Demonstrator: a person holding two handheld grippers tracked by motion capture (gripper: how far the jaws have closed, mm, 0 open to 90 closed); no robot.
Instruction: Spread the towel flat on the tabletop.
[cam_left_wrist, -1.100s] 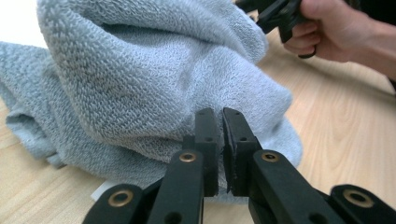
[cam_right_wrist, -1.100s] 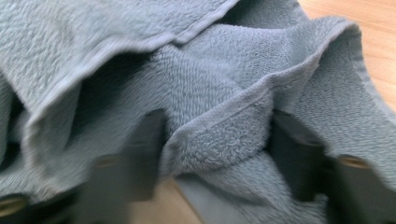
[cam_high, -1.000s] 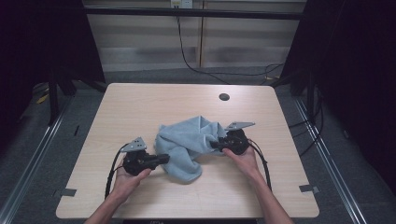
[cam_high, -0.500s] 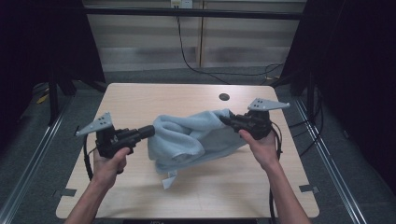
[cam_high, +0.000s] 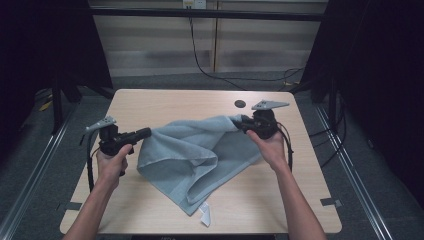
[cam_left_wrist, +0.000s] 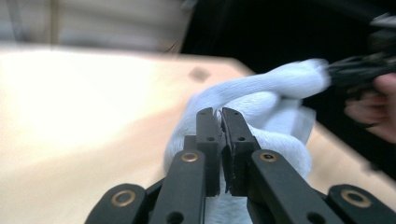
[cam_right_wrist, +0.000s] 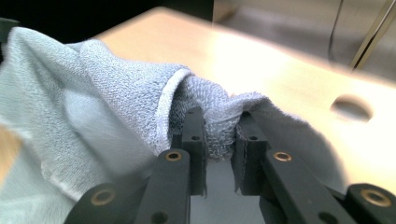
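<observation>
A light blue towel (cam_high: 195, 155) hangs stretched between my two grippers above the wooden table (cam_high: 165, 102); its lower corner, with a white label (cam_high: 205, 216), trails on the table near the front. My left gripper (cam_high: 145, 133) is shut on the towel's left edge; in the left gripper view the jaws (cam_left_wrist: 220, 113) meet with thin cloth (cam_left_wrist: 280, 93) pinched between them. My right gripper (cam_high: 239, 123) is shut on a bunched fold at the towel's right end. In the right gripper view its jaws (cam_right_wrist: 219, 120) squeeze thick terry cloth (cam_right_wrist: 107, 93) and have just eased slightly wider.
A dark round hole (cam_high: 240, 103) sits in the table near its far right side, just behind the right gripper. Black frame posts and cables run beyond the table's far edge. The person's right hand and its gripper (cam_left_wrist: 359, 70) appear at the right of the left gripper view.
Both grippers have lifted and drawn apart, the left going left and the right going up and right. The towel, crumpled on the table before, now hangs spread between them.
</observation>
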